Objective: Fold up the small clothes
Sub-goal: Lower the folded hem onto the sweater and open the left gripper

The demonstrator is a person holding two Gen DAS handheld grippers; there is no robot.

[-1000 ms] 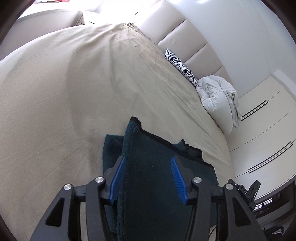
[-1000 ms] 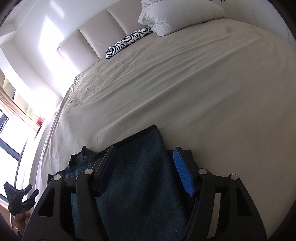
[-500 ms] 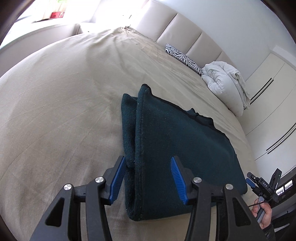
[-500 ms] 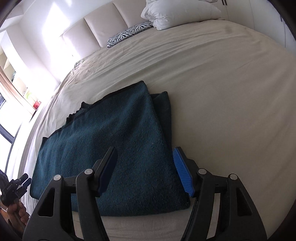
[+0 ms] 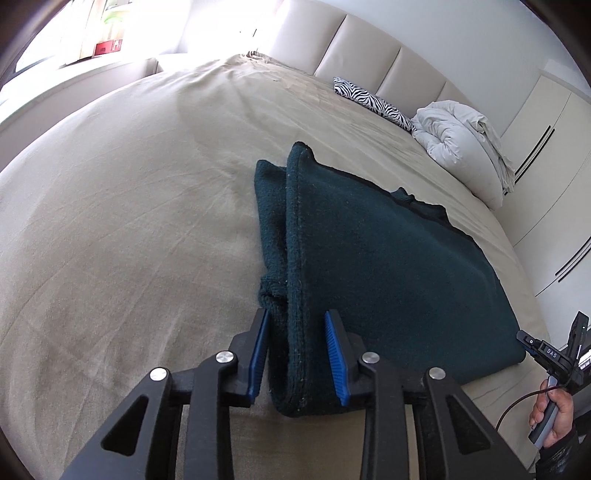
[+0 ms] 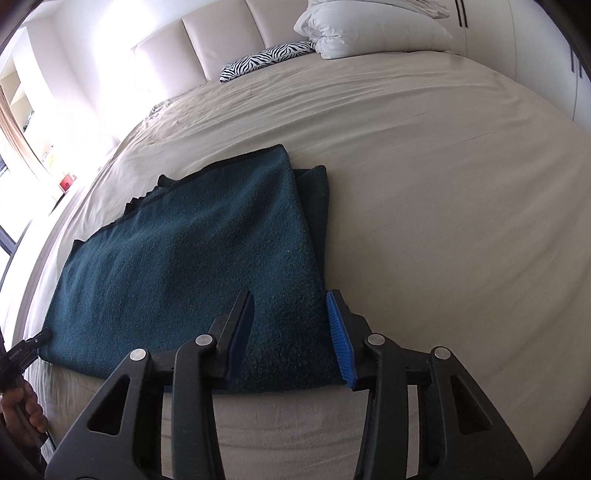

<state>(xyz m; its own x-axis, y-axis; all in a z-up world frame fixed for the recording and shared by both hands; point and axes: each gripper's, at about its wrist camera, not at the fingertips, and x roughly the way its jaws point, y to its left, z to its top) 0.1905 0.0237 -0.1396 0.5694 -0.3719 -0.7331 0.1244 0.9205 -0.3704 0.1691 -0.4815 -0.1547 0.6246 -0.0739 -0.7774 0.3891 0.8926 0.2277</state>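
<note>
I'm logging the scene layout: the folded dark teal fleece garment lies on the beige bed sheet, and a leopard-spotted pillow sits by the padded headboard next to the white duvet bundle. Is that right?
Not quite. The pillow is zebra-striped, black and white, not leopard-spotted; the right wrist view shows it plainly. The rest stands: the folded dark teal fleece garment lies on the beige bed sheet, and the pillow sits by the padded headboard next to the white duvet bundle.

folded towel (image 5: pixel 388 266) on bed (image 5: pixel 129 221); pillows (image 5: pixel 458 144) behind, by headboard (image 5: pixel 354 62)
</note>
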